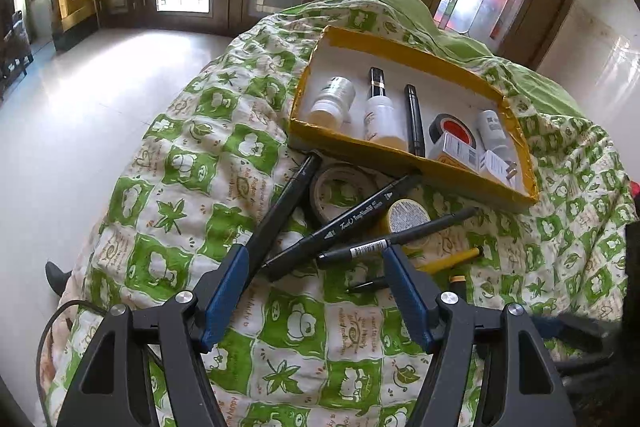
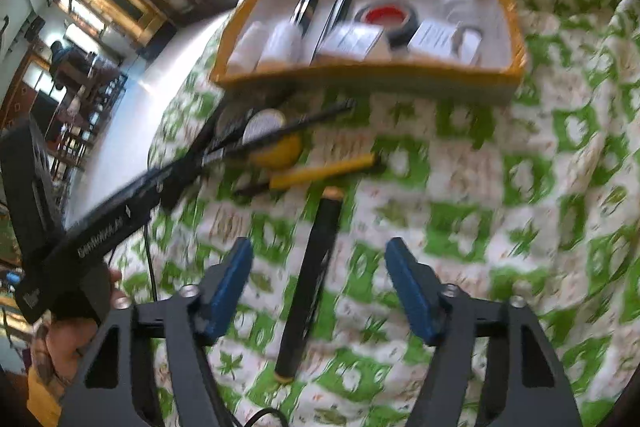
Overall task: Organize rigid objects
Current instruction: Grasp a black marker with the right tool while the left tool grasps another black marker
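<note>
My right gripper [image 2: 318,269] is spread astride the black pen [image 2: 310,283], pads not touching. I should centre it, pinch mid-barrel, then carry it to the yellow box [image 2: 360,77] ahead.

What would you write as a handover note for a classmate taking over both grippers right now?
Left gripper: open, over the loose black markers.
Right gripper: open, astride a black pen lying on the quilt, not yet gripped.
Done: bottles, a tape roll and small cartons are in the yellow box.
Left: markers, yellow pen, yellow tin and tape roll outside the box.
</note>
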The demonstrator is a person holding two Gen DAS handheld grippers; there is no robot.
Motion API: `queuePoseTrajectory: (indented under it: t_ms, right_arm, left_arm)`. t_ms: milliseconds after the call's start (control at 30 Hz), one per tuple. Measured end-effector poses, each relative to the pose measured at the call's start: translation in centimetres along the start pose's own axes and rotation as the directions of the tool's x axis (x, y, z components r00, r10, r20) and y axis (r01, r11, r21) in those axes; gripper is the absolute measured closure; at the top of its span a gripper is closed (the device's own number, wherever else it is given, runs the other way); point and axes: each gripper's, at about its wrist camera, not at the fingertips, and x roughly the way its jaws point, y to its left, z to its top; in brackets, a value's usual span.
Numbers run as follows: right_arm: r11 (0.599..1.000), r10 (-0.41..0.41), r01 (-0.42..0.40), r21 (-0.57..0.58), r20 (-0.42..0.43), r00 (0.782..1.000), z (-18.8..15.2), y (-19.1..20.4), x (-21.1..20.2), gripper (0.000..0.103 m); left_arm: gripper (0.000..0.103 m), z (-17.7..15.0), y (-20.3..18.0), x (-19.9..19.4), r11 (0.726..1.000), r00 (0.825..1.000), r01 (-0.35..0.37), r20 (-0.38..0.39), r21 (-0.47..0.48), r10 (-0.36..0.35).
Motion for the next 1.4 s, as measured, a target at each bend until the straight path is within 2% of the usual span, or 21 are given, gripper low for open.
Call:
queuePoseTrajectory:
  t_ms: [167, 233, 267, 300, 700, 967, 1167, 1233, 1300, 1400]
  right_arm:
    - [1.000, -0.004, 0.003, -0.012, -0.075, 0.997, -0.9, 0.7, 3.0, 0.055]
    - [0.998, -0.048, 0.045, -0.037, -0.076, 0.996, -0.9, 0.8, 3.8, 0.065]
    - [0.997, -0.070, 0.067, -0.042, -0.069, 0.995, -0.9, 0.7, 3.9, 0.076]
    - [0.998, -0.064, 0.062, -0.033, -0.066, 0.996, -0.8, 0.6, 3.8, 0.083]
    - [0.998, -0.064, 0.063, -0.022, -0.050, 0.997, -0.4, -0.1, 2.5, 0.085]
    - [0.998, -0.066, 0.064, -0.025, -0.061, 0.996, -0.4, 0.2, 3.0, 0.085]
    - [0.998, -0.063, 0.062, -0.024, -0.064, 0.996, -0.4, 0.1, 3.1, 0.085]
    - [0.998, -0.063, 0.061, -0.025, -0.064, 0.996, -0.4, 0.1, 3.1, 0.085]
    - [0.998, -0.063, 0.061, -0.024, -0.064, 0.996, -0.4, 0.1, 3.1, 0.085]
    - [0.998, -0.062, 0.061, -0.023, -0.066, 0.996, -0.4, 0.1, 3.2, 0.085]
  left_arm:
    - [0.030, 0.0, 0.5, 0.1, 1.000, 1.000, 0.007, -0.007, -0.025, -0.007]
    - [0.030, 0.0, 0.4, 0.2, 1.000, 1.000, 0.007, -0.011, -0.021, -0.007]
    - [0.030, 0.0, 0.3, 0.2, 1.000, 1.000, 0.007, -0.011, -0.017, -0.007]
    - [0.030, 0.0, 0.2, 0.1, 1.000, 1.000, 0.010, -0.011, -0.011, -0.010]
    - [0.030, 0.0, 0.4, 0.3, 0.999, 0.999, 0.026, -0.024, -0.026, -0.026]
    - [0.031, 2.6, 2.4, 1.2, 0.997, 0.999, 0.013, -0.031, -0.080, -0.015]
    - [0.047, 4.6, 3.4, 2.6, 0.990, 0.995, 0.050, -0.078, -0.134, -0.061]
    - [0.060, 4.9, 3.4, 3.1, 0.994, 0.994, 0.028, -0.103, -0.103, -0.039]
    - [0.068, 4.8, 3.4, 3.7, 0.998, 0.989, 0.024, -0.146, -0.064, -0.033]
    - [0.069, 4.3, 3.4, 4.2, 0.999, 0.982, 0.026, -0.189, -0.021, -0.030]
